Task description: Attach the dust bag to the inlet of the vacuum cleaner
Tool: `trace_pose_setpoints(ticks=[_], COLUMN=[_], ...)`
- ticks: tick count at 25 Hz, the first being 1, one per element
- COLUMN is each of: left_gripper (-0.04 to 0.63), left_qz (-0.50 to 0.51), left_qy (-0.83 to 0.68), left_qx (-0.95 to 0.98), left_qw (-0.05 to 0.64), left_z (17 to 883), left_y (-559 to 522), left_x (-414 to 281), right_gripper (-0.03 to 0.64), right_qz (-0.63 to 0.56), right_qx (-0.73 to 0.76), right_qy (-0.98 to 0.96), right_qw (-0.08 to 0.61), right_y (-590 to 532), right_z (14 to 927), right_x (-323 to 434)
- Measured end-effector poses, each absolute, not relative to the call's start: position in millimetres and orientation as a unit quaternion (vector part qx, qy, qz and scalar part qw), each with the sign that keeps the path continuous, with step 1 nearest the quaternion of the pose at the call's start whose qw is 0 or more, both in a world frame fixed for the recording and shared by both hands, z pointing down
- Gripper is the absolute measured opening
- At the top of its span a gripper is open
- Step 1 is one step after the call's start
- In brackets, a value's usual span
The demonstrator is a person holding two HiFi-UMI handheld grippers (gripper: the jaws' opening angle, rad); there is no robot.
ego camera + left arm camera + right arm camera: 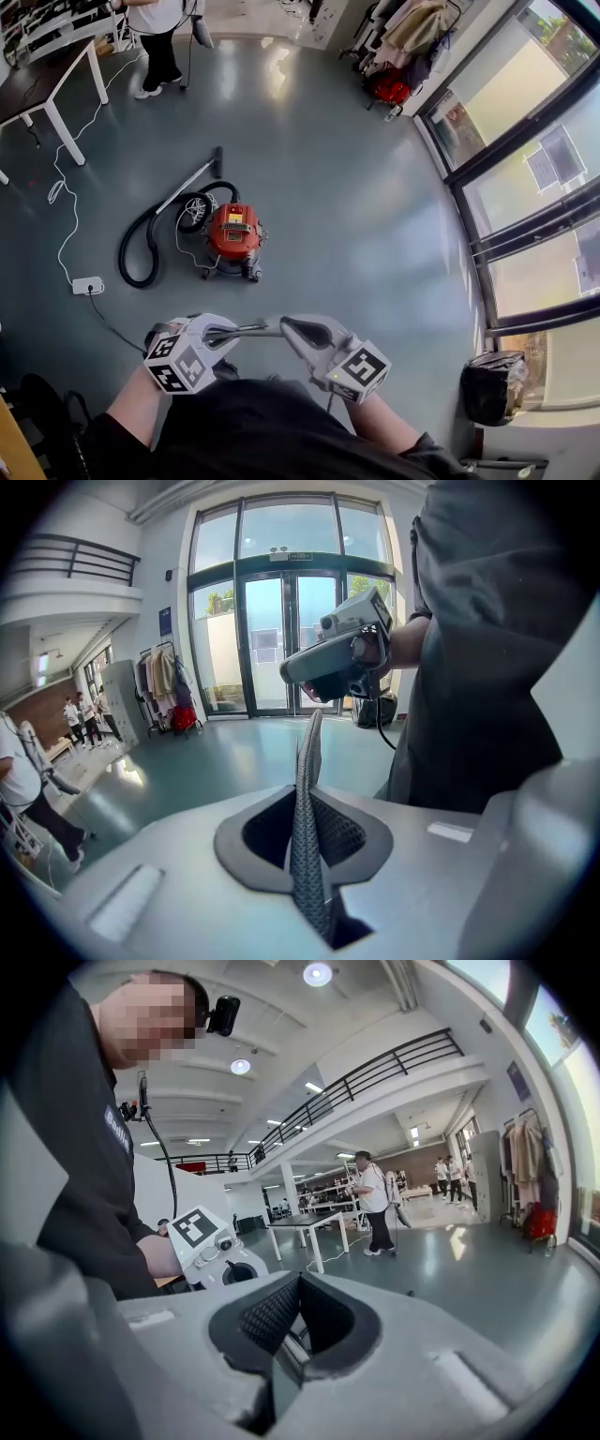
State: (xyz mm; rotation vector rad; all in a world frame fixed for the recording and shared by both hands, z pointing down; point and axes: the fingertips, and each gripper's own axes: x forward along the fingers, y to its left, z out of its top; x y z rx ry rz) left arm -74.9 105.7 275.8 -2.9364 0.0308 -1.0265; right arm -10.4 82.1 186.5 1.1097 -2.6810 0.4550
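The left gripper [272,329] and right gripper [287,325] are being held shut and empty; the vacuum cleaner [234,234] is standing well apart on the floor; no dust bag is being shown; likely step 1, finding it with jaws opened, is being awaited.

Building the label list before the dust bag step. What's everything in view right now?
vacuum cleaner: one, red, mid-floor
hose: one, black, looped left of the vacuum cleaner
power strip: one, white, floor at left
table: one, dark top with white legs, upper left
bystander: one, white top, far end of the floor
clothes rack: one, mixed colours, upper right by the windows
bin: one, black, lower right by the windows
dust bag: none seen
left gripper: one, grey, jaws shut and empty, before the person's chest
right gripper: one, grey, jaws shut and empty, facing the left one
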Motion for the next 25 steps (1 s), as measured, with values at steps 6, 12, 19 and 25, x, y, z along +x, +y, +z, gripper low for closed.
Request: trace_pose_setpoints(ticks=[6, 12, 19, 25], left_gripper=[0.043, 0.043, 0.043, 0.043], left_qz=[-0.324, -0.332, -0.339, -0.337], left_qy=[-0.007, -0.011, 0.008, 0.033], left_qx=[-0.946, -0.943, -0.941, -0.941], left_qw=[0.006, -0.002, 0.016, 0.03], left_z=[286, 297, 306, 318], left_y=[90, 80, 68, 56], left_x=[-90, -87, -53, -20], right_gripper=[-0.008, -0.008, -0.008, -0.008], right_qz=[0.156, 0.167, 0.181, 0.183], right_qx=[0.385, 0.379, 0.349, 0.318], right_qy=[-0.902, -0.902, -0.912, -0.925], right_qw=[0.119, 0.121, 0.113, 0.101], right_y=[59, 40, 22, -4], right_z=[192, 202, 218, 228], right_x=[-25, -22, 15, 55])
